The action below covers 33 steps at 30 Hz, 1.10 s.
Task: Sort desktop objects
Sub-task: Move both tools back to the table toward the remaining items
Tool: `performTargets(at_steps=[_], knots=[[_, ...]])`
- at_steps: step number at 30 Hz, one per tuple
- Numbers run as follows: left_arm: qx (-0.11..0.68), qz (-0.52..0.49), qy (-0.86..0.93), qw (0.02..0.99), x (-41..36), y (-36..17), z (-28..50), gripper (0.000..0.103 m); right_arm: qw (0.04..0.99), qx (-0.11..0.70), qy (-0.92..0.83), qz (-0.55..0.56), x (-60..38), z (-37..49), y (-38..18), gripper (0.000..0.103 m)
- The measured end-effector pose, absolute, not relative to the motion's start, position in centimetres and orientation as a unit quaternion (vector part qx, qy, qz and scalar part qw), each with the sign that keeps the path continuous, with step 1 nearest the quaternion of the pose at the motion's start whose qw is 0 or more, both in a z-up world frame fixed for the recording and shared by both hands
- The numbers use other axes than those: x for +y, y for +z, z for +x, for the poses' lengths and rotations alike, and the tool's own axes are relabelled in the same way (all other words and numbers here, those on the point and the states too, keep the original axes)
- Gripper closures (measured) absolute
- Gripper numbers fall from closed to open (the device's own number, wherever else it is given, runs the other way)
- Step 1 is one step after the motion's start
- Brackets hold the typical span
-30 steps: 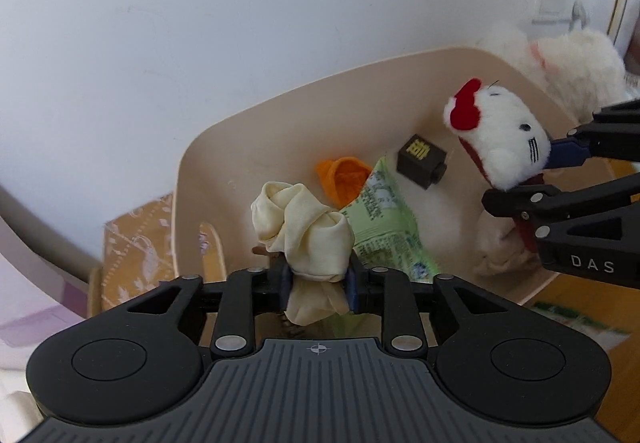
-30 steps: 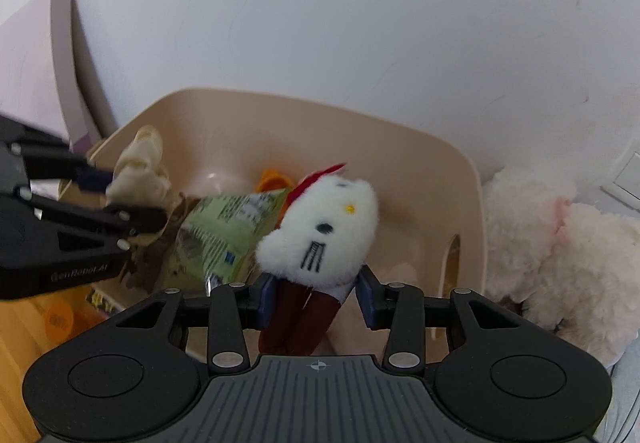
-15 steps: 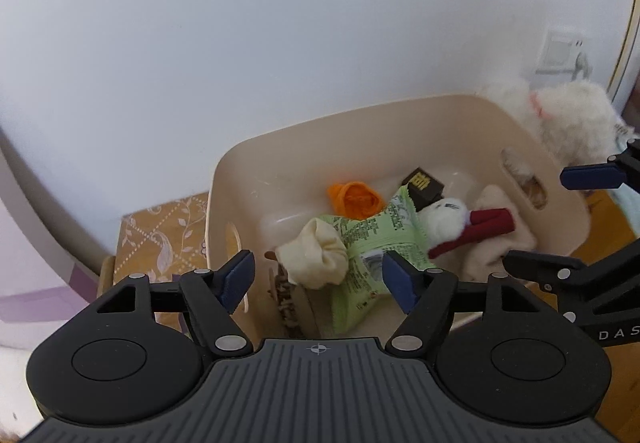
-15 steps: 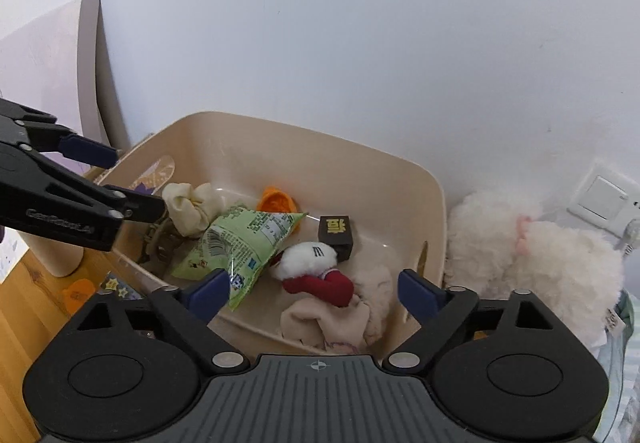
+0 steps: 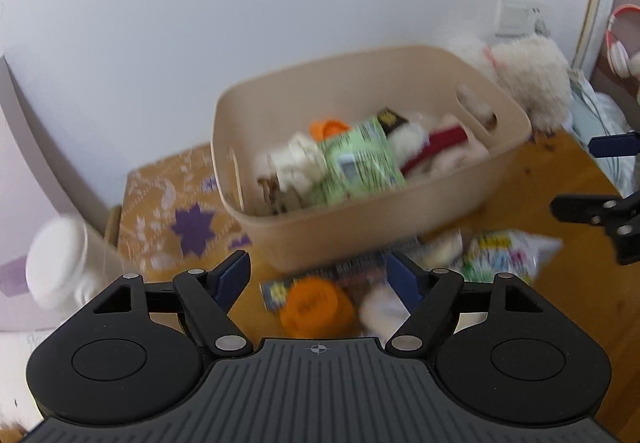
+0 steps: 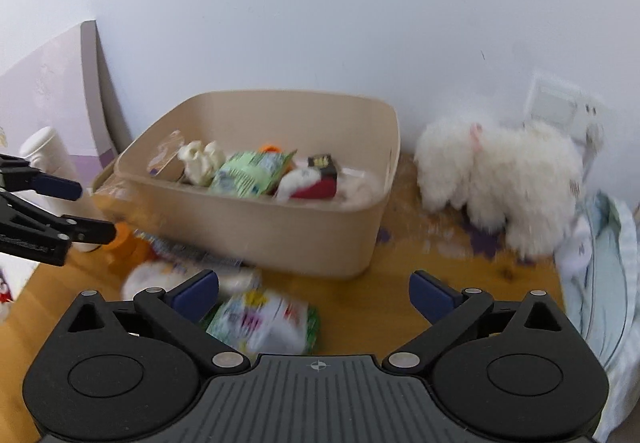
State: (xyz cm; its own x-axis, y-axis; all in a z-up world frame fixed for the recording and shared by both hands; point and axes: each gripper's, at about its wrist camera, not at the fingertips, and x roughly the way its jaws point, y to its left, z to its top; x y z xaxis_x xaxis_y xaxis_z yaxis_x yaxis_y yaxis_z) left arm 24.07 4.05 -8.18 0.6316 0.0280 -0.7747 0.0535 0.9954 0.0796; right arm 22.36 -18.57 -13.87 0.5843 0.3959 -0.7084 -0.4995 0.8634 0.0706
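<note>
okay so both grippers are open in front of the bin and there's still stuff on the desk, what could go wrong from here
Likely risks:
1. The orange cap, a white soft item and a flat packet are bunched before the left gripper; it may pinch two at once.
2. The snack bag near the right gripper looks slippery and could slide.
3. The beige bin is piled with items; the green packet could spill.

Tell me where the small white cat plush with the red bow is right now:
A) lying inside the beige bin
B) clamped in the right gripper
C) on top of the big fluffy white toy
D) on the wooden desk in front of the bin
A: the cat plush lies in the beige bin beside the green packet, and the right gripper is open and empty.
</note>
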Motion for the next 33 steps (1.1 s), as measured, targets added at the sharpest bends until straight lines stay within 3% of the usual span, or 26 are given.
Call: performTargets(at_steps=[16, 33], knots=[[0.482, -0.001, -0.046, 0.875, 0.4, -12.5, 17.4, 0.026, 0.847, 0.462, 0.249, -0.078, -18.0, 14.9, -20.3, 0.0], [0.533, -0.056, -0.018, 0.844, -1.4, -16.5, 19.6, 0.022, 0.838, 0.515, 0.165, -0.079, -15.3, 15.0, -24.8, 0.0]])
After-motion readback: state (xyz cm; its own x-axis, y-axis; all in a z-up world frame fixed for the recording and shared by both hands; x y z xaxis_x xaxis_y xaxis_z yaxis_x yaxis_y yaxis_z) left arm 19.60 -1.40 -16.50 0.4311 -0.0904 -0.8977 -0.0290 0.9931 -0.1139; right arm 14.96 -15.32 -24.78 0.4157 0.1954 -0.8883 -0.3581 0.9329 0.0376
